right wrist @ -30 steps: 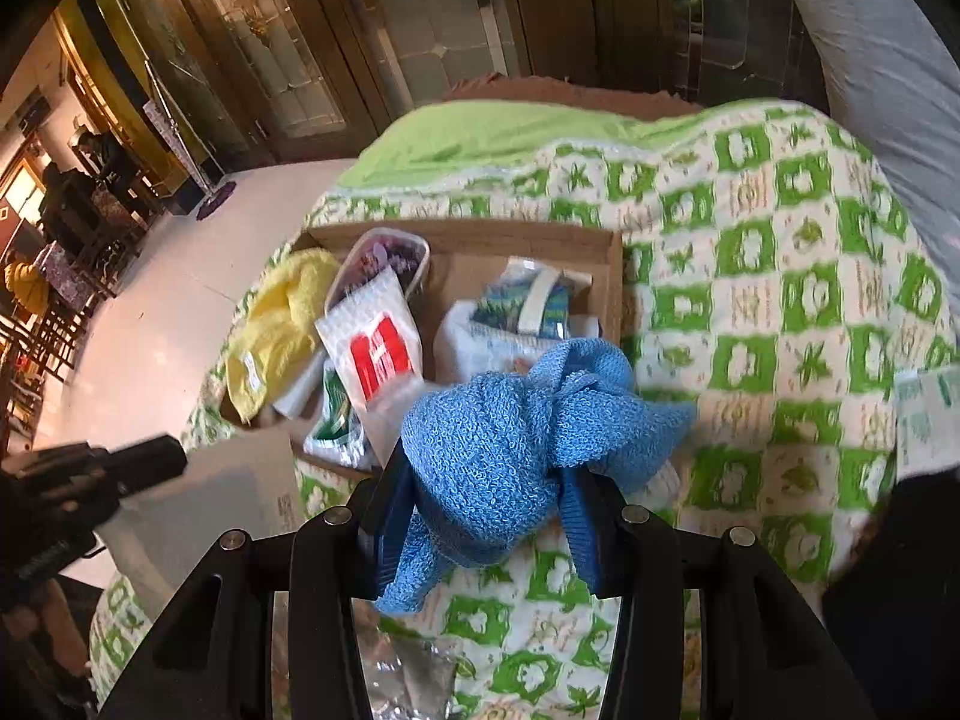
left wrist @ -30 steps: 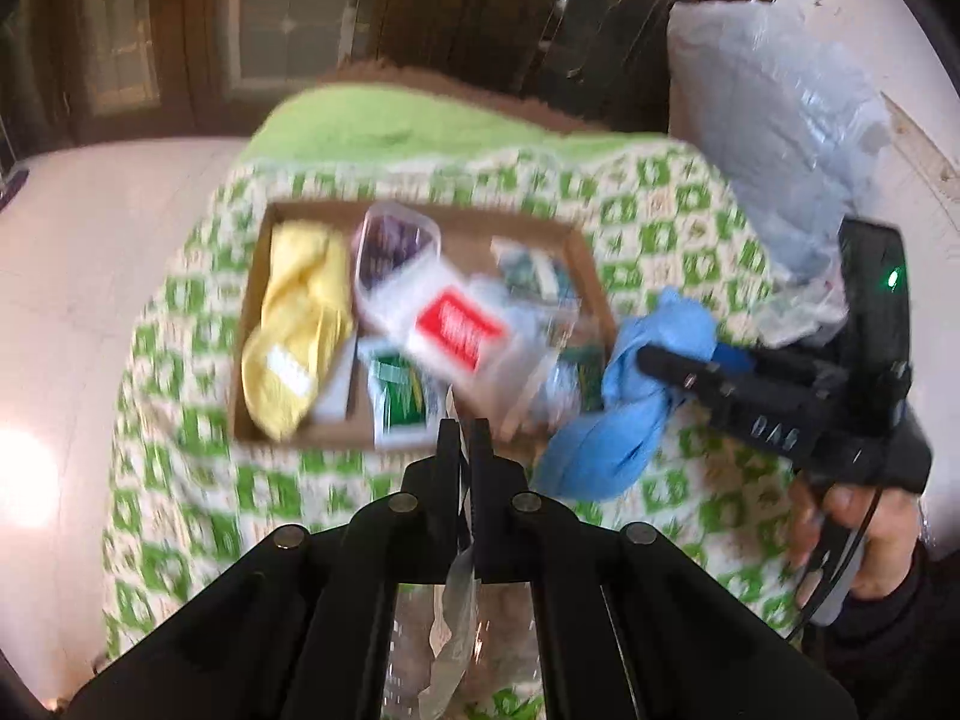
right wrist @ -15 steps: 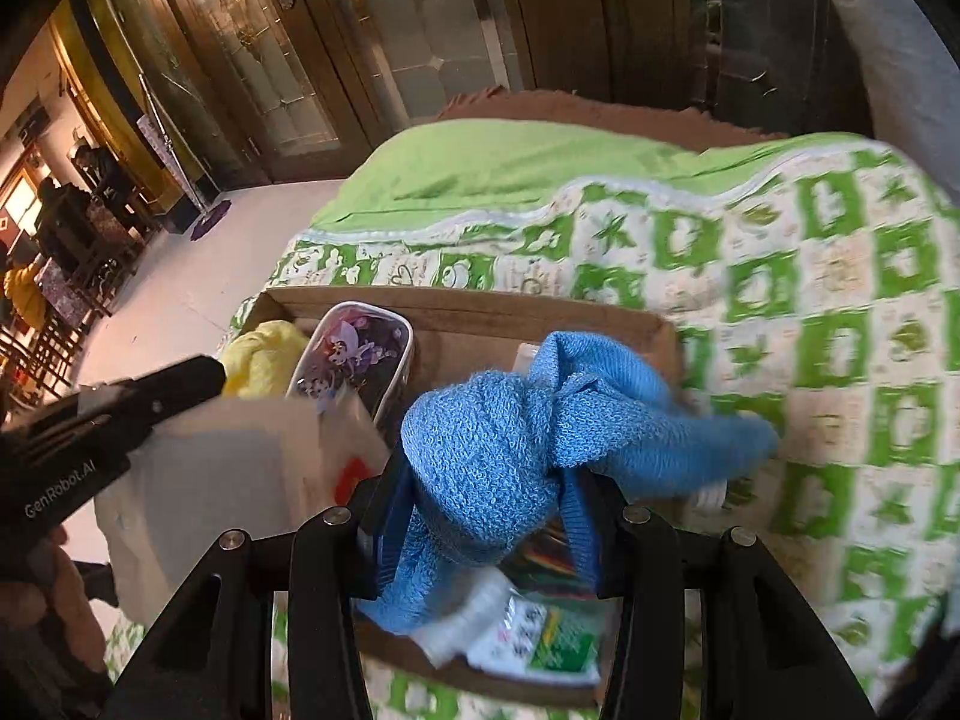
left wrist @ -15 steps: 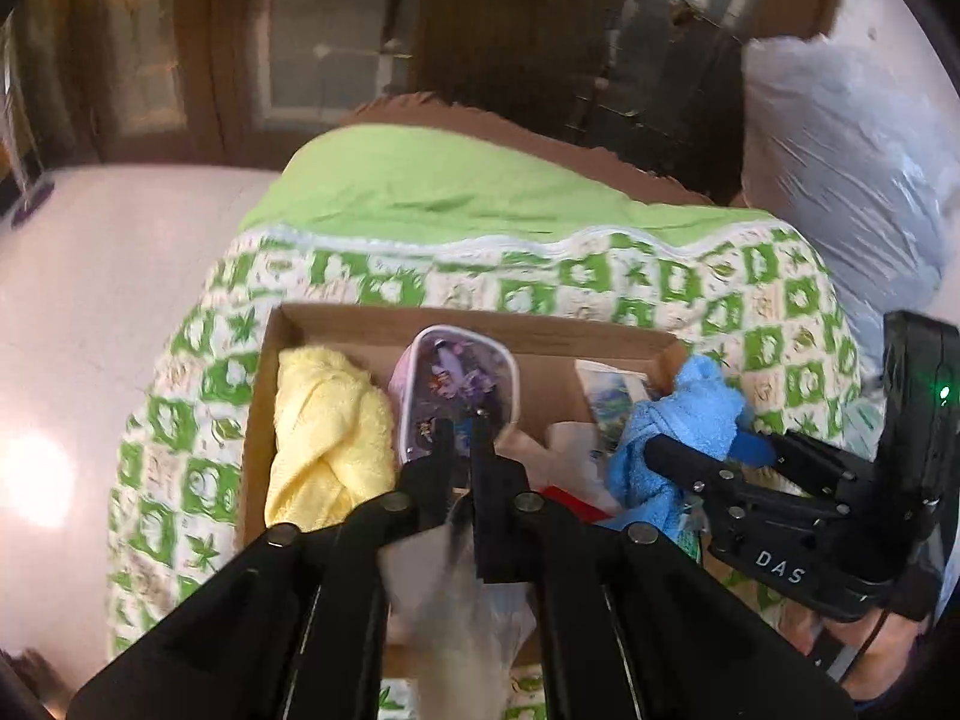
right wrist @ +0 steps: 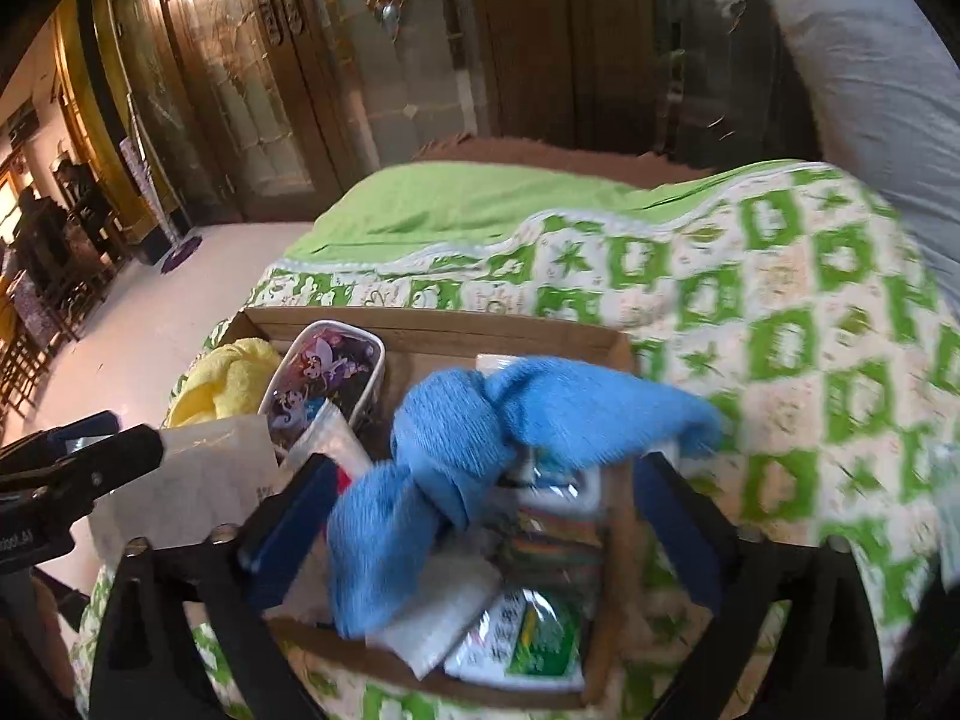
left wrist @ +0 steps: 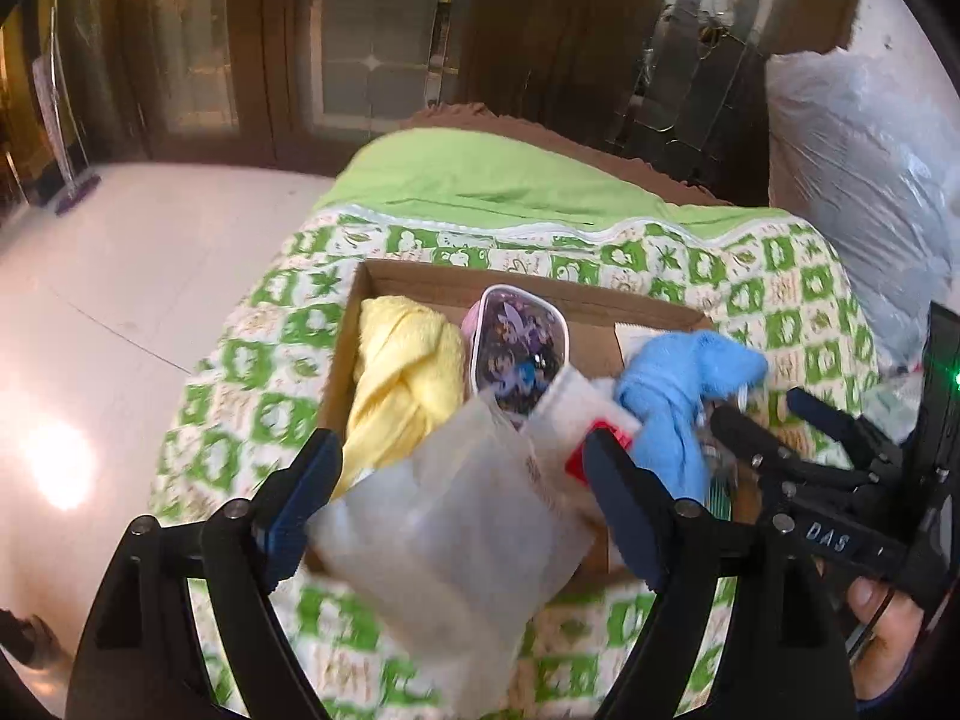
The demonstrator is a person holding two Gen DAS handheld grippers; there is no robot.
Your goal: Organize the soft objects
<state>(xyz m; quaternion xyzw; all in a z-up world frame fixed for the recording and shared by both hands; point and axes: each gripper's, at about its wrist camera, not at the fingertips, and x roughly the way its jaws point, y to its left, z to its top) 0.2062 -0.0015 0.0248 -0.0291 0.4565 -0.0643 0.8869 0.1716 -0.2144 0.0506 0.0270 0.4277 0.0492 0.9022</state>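
Over the cardboard box (right wrist: 432, 330): left gripper (left wrist: 462, 480) opening, clear plastic pouch (left wrist: 456, 534) loose between its jaws; right gripper (right wrist: 480, 510) opening wide, knotted blue towel (right wrist: 480, 438) dropping free (both aimed to land inside, beside yellow towel (left wrist: 408, 372)).

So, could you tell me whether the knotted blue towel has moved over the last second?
Yes. The knotted blue towel has gone from over the green-patterned quilt to over the cardboard box, and the right gripper jaws are opening around it.

"DAS" printed on right gripper (left wrist: 774, 420) body
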